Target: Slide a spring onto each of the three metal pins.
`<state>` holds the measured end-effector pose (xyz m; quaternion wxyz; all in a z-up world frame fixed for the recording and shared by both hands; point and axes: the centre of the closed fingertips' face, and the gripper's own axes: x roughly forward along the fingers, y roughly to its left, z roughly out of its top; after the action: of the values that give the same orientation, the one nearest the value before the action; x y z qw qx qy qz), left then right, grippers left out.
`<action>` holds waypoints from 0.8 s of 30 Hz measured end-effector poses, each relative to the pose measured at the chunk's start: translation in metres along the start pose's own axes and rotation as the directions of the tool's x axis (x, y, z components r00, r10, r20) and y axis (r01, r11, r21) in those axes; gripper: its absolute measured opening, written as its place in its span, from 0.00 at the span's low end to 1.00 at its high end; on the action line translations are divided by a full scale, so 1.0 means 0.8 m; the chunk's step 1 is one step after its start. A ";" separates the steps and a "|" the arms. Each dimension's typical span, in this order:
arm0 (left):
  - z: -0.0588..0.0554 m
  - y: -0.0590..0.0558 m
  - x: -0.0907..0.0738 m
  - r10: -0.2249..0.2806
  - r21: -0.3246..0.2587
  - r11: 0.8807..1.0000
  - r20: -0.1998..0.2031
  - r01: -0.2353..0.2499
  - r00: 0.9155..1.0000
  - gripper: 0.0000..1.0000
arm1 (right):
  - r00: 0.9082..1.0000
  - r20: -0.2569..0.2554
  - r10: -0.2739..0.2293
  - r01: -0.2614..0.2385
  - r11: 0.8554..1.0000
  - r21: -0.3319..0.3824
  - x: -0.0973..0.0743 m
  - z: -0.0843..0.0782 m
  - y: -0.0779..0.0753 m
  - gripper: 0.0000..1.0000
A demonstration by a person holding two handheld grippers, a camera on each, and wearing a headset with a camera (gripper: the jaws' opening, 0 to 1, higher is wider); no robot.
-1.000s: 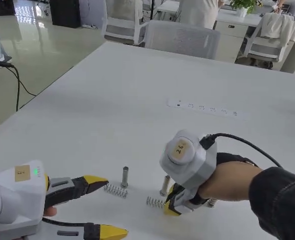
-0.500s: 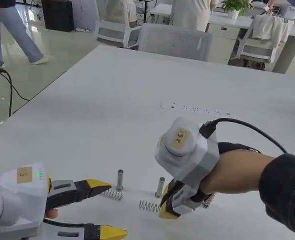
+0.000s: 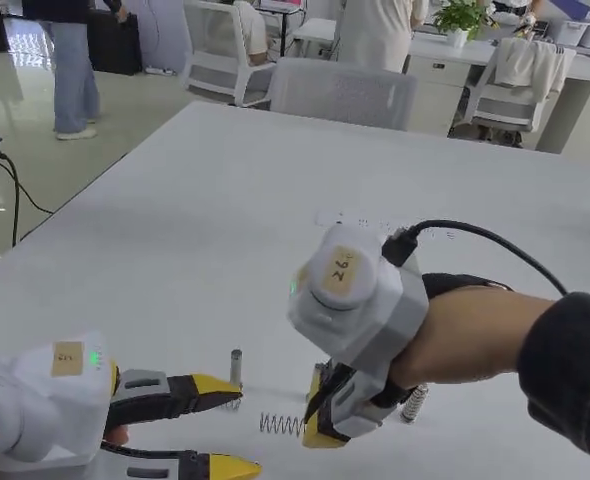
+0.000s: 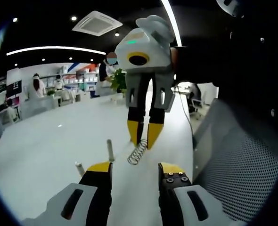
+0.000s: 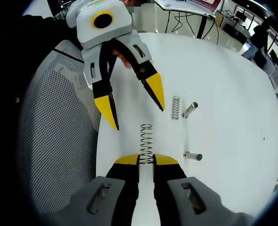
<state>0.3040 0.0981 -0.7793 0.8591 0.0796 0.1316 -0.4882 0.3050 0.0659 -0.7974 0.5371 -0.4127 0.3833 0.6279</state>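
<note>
My right gripper (image 3: pixel 313 428) is shut on one end of a thin wire spring (image 3: pixel 280 424), which sticks out leftward low over the white table (image 3: pixel 275 200). In the right gripper view the spring (image 5: pixel 146 139) runs straight ahead from my shut jaws (image 5: pixel 146 160). My left gripper (image 3: pixel 235 425) stands open at the lower left, its yellow tips facing the spring's free end. An upright metal pin (image 3: pixel 236 365) stands just behind its upper jaw. Two pins (image 5: pixel 190 109) (image 5: pixel 193 156) and a second spring (image 5: pixel 176 107) lie to the right in the right gripper view. A third spring (image 3: pixel 413 402) lies beyond my right hand.
A white power strip (image 3: pixel 375 225) lies flat on the table farther back. A black cable (image 3: pixel 475 240) trails from my right gripper. Grey office chairs (image 3: pixel 340 90) stand at the far edge, and people stand beyond on the shiny floor.
The head camera has shifted down and left. My right gripper, still shut on the spring, has drawn a little closer to the left gripper's open jaws. The left gripper has stayed open.
</note>
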 end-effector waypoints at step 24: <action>0.002 -0.015 0.009 -0.059 0.082 0.995 -0.003 0.059 0.998 0.04 | 0.999 -0.035 0.032 -0.034 0.998 -0.047 0.000 0.005 0.017 0.08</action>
<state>0.2973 0.0856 -0.7804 0.8402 0.1111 0.1141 -0.5184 0.2915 0.0677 -0.7955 0.5100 -0.4298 0.3840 0.6385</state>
